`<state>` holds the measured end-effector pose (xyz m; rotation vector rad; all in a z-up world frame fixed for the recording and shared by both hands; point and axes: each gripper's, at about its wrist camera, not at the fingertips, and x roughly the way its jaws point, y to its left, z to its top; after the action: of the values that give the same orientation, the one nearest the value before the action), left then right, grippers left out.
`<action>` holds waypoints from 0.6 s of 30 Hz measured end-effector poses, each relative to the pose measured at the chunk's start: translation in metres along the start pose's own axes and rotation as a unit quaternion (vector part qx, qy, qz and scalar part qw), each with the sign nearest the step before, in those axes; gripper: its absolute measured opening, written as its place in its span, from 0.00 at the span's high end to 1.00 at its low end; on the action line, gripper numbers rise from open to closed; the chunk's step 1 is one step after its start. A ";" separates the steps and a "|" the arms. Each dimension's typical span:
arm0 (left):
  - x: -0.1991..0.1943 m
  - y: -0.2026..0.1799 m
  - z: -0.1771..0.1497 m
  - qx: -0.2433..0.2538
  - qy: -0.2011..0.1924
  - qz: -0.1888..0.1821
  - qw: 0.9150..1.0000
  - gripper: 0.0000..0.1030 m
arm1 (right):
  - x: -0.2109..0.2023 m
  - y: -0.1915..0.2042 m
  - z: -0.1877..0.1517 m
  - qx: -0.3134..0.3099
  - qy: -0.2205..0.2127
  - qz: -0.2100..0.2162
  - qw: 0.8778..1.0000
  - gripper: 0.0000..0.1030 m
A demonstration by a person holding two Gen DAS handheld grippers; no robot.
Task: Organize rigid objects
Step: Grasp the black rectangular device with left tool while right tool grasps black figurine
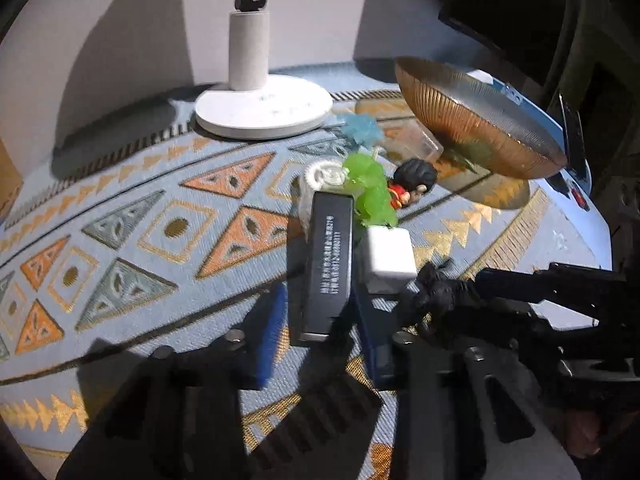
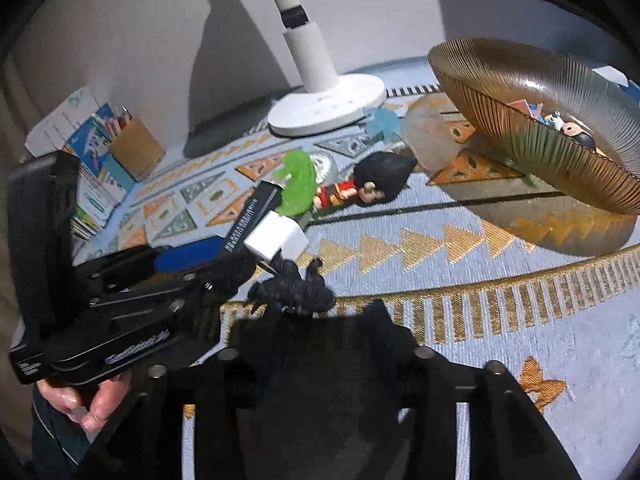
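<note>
A black box with white print (image 1: pixel 330 264) lies between my left gripper's blue fingers (image 1: pixel 272 332), which are open around it; my left gripper (image 1: pixel 324 340) also shows in the right wrist view (image 2: pixel 208 256). A white cube (image 1: pixel 387 258) (image 2: pixel 276 238), a green translucent toy (image 1: pixel 370 192) (image 2: pixel 298 186) and a small figure with black hair (image 1: pixel 412 182) (image 2: pixel 372 184) lie beside the box. A black scorpion-like toy (image 2: pixel 298 290) (image 1: pixel 440 292) lies just ahead of my right gripper (image 2: pixel 320 320), whose jaws are dark; their state is unclear.
An amber ribbed glass bowl (image 2: pixel 532 136) (image 1: pixel 472 120) holding small items stands at the right. A white lamp base (image 1: pixel 264 108) (image 2: pixel 326 108) stands at the back. Books and a pencil holder (image 2: pixel 136 144) are at the left. A blue translucent toy (image 1: pixel 362 128) lies near the lamp.
</note>
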<state>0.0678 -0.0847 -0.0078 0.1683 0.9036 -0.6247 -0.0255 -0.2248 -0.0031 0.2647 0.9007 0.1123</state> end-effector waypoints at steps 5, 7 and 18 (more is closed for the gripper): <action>-0.010 0.011 -0.004 -0.025 -0.010 0.003 1.000 0.78 | 0.003 0.011 0.003 -0.021 0.002 -0.014 1.000 0.38; -0.019 0.020 -0.008 -0.044 -0.013 0.011 0.999 0.79 | 0.007 0.017 0.004 -0.030 0.007 -0.014 0.999 0.38; -0.045 0.035 -0.047 -0.082 0.010 0.029 0.996 0.74 | 0.017 0.031 0.006 -0.044 0.011 -0.043 0.998 0.58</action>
<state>0.0355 -0.0182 -0.0068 0.0529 0.9610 -0.4941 -0.0096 -0.1932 -0.0035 0.1434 0.9262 0.0747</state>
